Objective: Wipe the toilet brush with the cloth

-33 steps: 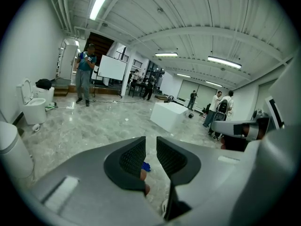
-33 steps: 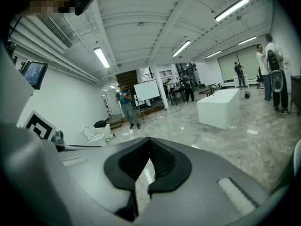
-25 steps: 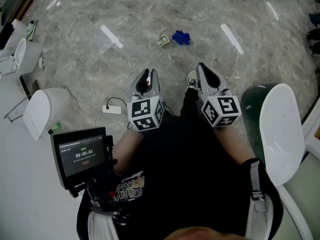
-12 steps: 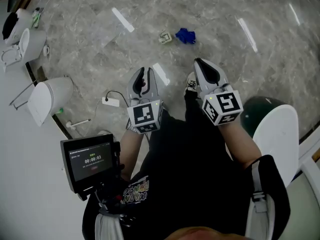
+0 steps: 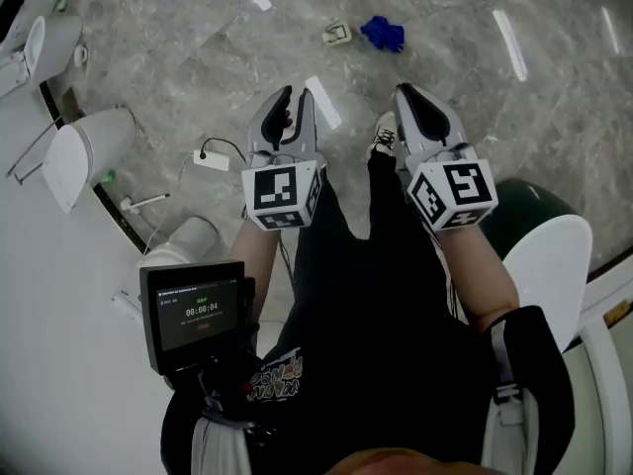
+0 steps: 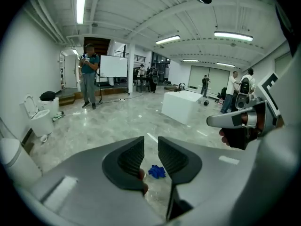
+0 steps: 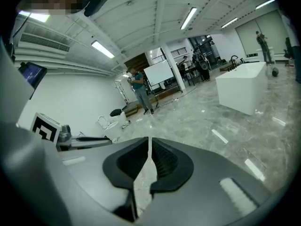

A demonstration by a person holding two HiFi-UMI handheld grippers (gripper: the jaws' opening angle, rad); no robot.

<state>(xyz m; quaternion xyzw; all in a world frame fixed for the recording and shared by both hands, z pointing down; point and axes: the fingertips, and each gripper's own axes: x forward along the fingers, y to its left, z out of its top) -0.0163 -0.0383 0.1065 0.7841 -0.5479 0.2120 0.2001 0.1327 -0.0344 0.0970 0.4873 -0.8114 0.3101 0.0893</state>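
While the left gripper (image 5: 293,102) is opening its jaws on nothing, I sight the blue cloth (image 5: 382,34) straight through their gap, well ahead on the floor (image 5: 475,28). Right gripper (image 5: 407,97) all but clenched, empty, nearer it. Toilet brush not identifiable.
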